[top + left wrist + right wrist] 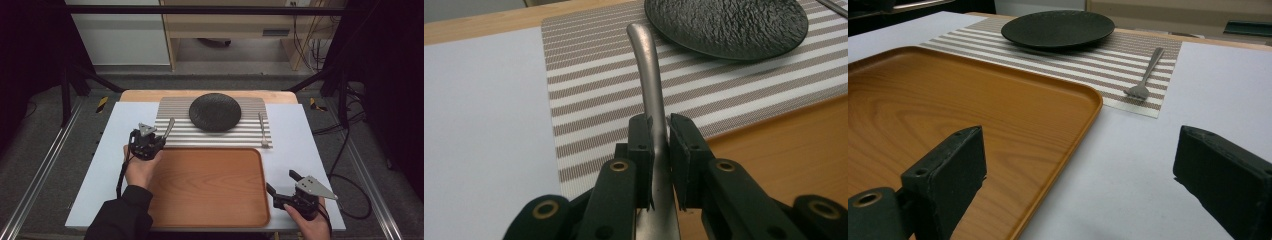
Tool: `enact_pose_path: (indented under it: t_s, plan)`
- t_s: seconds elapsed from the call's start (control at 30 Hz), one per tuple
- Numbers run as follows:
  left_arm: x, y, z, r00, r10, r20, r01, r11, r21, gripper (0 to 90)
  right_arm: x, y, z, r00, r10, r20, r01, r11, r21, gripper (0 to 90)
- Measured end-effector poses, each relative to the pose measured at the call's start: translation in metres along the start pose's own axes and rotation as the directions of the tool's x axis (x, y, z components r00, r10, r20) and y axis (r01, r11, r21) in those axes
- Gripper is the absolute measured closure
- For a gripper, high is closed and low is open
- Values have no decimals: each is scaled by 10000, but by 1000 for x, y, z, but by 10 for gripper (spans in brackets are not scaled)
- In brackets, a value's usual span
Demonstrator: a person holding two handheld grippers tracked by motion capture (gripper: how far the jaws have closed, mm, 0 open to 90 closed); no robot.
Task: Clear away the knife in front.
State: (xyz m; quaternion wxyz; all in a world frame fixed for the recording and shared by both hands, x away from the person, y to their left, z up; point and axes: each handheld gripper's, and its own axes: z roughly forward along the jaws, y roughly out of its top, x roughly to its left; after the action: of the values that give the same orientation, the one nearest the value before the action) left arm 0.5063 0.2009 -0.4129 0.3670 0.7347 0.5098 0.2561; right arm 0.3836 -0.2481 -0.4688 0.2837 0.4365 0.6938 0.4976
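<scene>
My left gripper (159, 141) is shut on a silver metal utensil (169, 129) at the placemat's near left corner. In the left gripper view the pads (642, 142) clamp its shaft, and its narrow curved end (644, 55) points away over the striped placemat (589, 90); its other end is hidden under the gripper. A black round plate (215, 112) sits in the middle of the placemat (175, 107). A fork (263, 131) lies on the mat's right side. My right gripper (281, 182) rests open by the tray's near right corner, nothing between its fingers (948, 170).
A wooden tray (210, 185) lies bare in front of the placemat, on a pale blue table cover (300, 135). In the right gripper view the tray (923, 100), the plate (1058, 27) and the fork (1146, 75) lie ahead. Metal frame rails run along both table sides.
</scene>
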Motion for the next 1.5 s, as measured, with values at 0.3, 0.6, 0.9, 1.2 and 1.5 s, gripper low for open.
enact_pose_path:
  t_s: [0.3, 0.6, 0.9, 1.2, 1.5]
  plan:
    - [-26, -29, -17, 9995, -201, 260, 204, 9997, -107, 801, 2, 0, 0, 10000, -9, -26, 9, 10000, -2, 69]
    - [-43, -63, -20, 9991, -425, -53, 427, 9985, 356, 801, -1, 0, -2, 9998, 193, -3, -193, 9998, -64, 68]
    - [-42, -71, -41, 9967, -816, -46, 815, 9964, -240, 900, 0, -1, -1, 9999, 132, -25, -132, 9999, 6, 68]
    - [-35, -60, -39, 9985, -539, 3, 539, 9985, -98, 900, 0, -2, 2, 10000, 30, -49, -29, 9999, 145, 68]
    - [-36, -65, -21, 9981, -485, 369, 469, 9979, 436, 900, -1, -2, 0, 10000, 15, 50, -16, 9999, 129, 66]
